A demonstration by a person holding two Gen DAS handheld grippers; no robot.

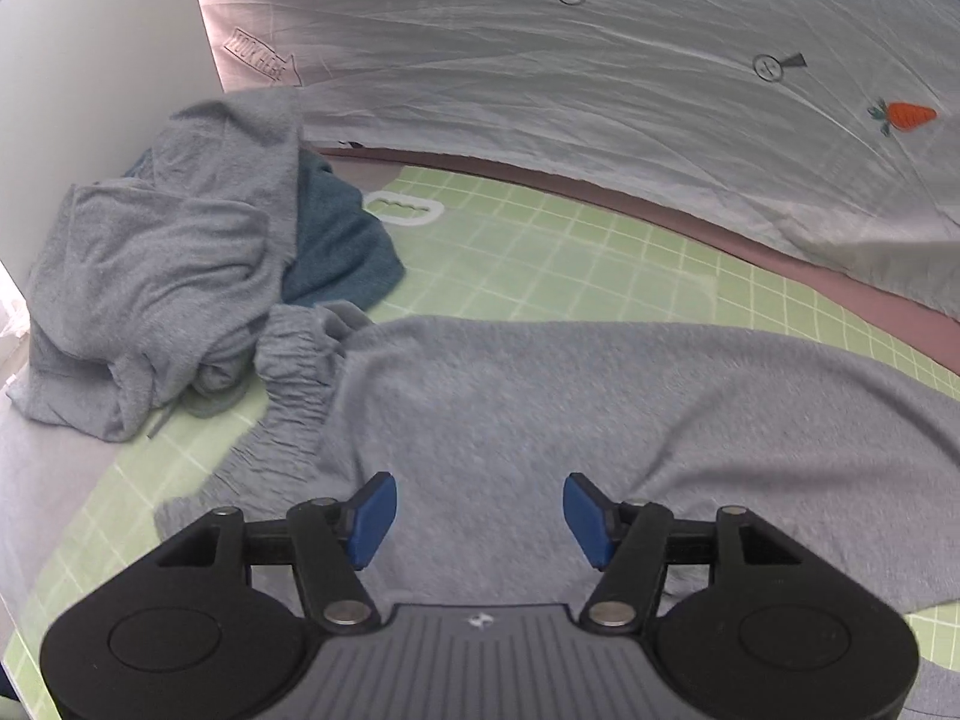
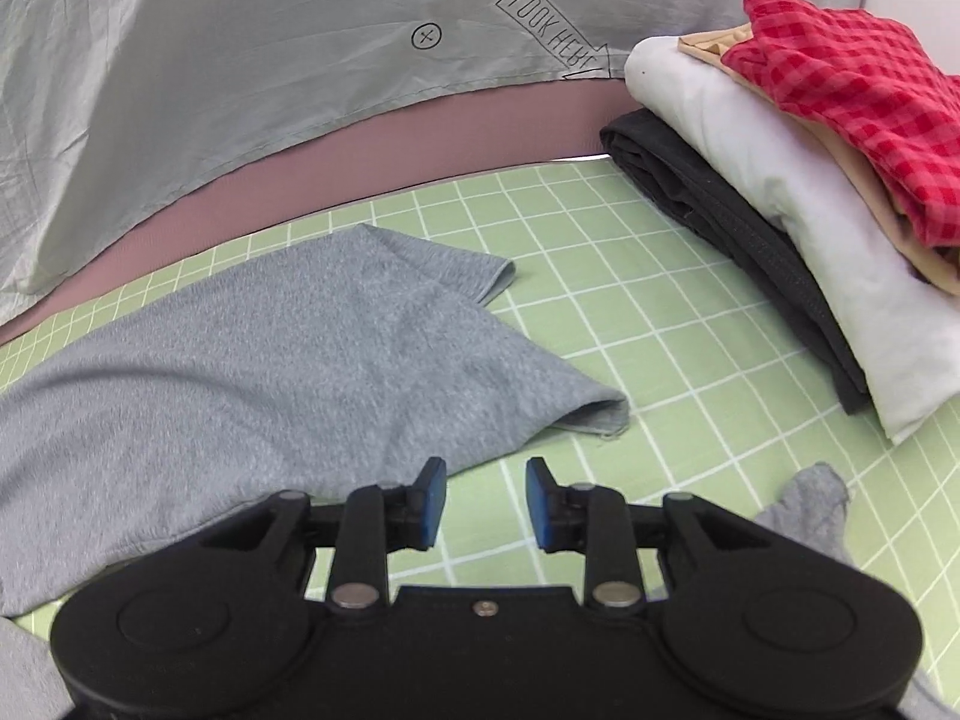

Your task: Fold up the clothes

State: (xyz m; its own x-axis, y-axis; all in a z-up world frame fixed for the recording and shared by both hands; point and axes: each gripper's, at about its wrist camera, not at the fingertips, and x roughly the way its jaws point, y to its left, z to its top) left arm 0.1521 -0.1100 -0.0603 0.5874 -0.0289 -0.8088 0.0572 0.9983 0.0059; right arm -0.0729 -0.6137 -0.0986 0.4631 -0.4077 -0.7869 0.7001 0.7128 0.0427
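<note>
While my left tongs (image 1: 480, 519) and right tongs (image 2: 485, 501) hang released, the soft, limp grey shorts (image 1: 540, 420) want gripping at the 10 o'clock elastic waistband (image 1: 294, 372).

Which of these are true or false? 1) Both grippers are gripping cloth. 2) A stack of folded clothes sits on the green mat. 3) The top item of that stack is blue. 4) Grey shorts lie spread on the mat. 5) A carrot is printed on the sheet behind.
1) False: the left gripper and right gripper both stand open, holding nothing.
2) True: the folded stack rests on the green mat.
3) False: the top item is a red checked cloth.
4) True: the grey shorts lie flat.
5) True: the carrot is on the pale sheet.
</note>
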